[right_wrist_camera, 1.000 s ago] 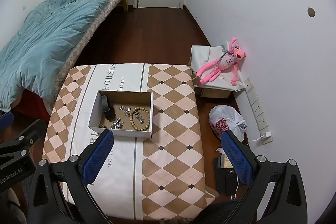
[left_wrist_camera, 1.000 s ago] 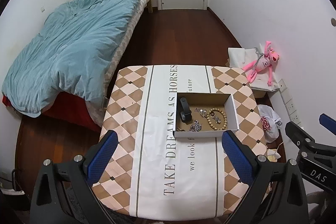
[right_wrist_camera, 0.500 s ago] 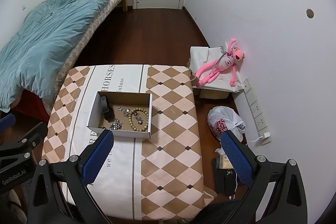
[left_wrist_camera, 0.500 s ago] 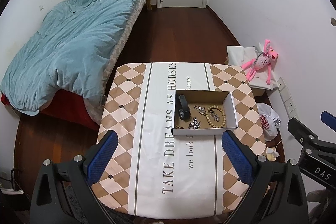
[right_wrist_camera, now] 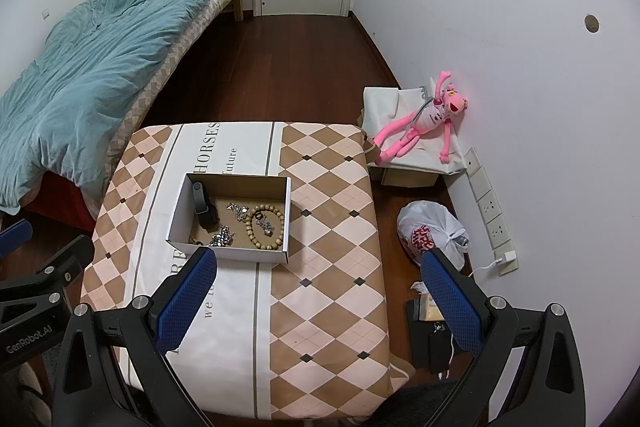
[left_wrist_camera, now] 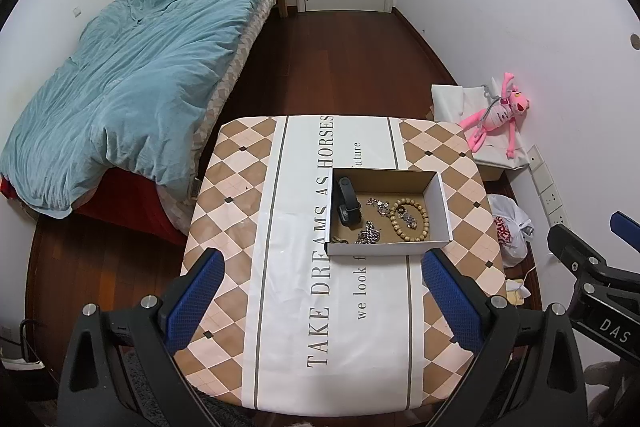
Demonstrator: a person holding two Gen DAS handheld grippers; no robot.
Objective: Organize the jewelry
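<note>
Even indoor light (fisheye-bent, dark-vignetted edges)

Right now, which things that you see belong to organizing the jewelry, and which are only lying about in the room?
Belong to the job:
- cardboard box on the table
- wooden bead bracelet
- black watch
- silver chain jewelry

Only lying about:
- pink plush toy
- white plastic bag
- blue duvet on the bed
- patterned tablecloth

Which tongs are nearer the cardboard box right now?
Roughly level, left if either. The left tongs are open, centred just short of the cardboard box. The right tongs are open, offset to its right, with their left fingertip by its near wall.
</note>
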